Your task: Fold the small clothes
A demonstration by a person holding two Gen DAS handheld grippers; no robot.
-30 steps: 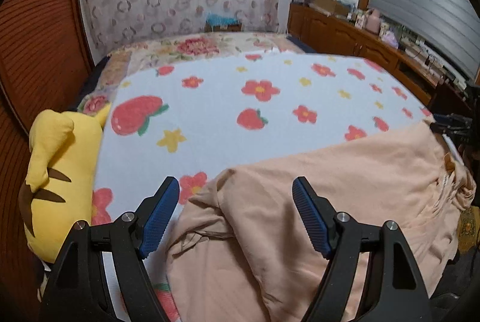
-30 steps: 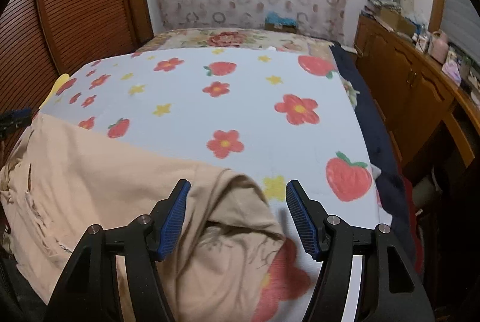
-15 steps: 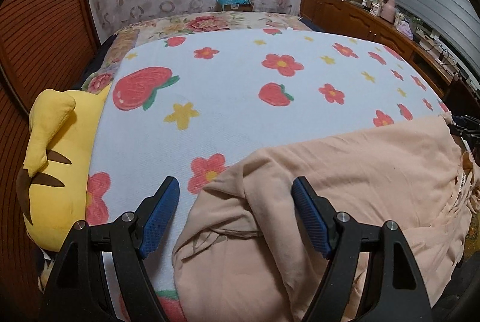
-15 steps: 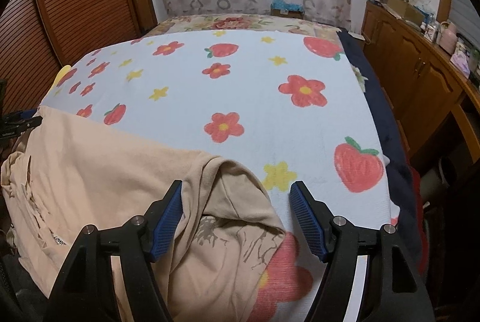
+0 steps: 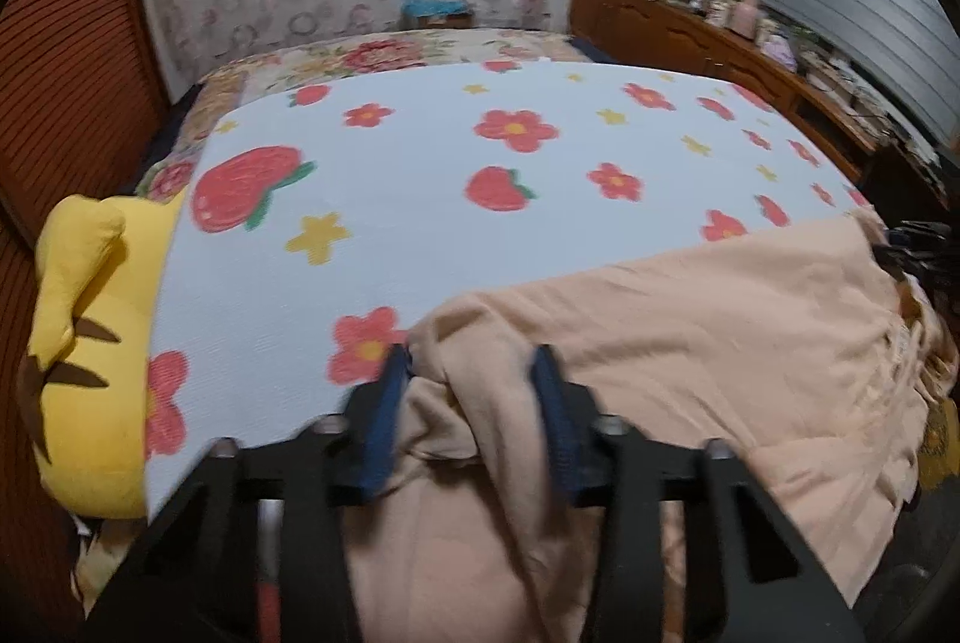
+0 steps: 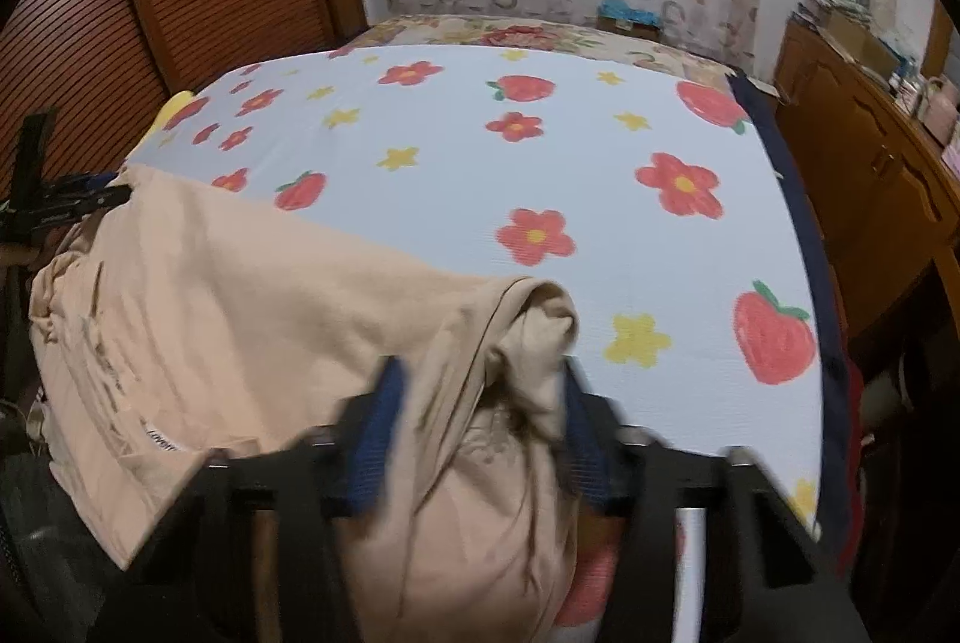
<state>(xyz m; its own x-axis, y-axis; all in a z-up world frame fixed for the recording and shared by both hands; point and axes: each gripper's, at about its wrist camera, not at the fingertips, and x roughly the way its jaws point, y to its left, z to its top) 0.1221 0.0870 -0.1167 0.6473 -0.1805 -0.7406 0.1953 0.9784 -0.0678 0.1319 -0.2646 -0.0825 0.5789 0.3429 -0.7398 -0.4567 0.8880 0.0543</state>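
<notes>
Nearest, the left hand-held gripper [image 5: 474,391] was clenched on a bunched corner of the peach garment [image 5: 690,343], and the right hand-held gripper [image 6: 480,403] gripped the opposite bunched corner of that garment [image 6: 252,283]. The garment lay spread across the near edge of the bed [image 5: 480,163], on its strawberry-and-flower sheet. A yellow plush toy [image 5: 90,343] rested at the bed's left side.

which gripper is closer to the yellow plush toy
Left. The left gripper, closing around a bunched corner of the peach garment, sits beside the yellow plush toy at the bed's edge. The right gripper works the garment's opposite corner, with the toy far off.
</notes>
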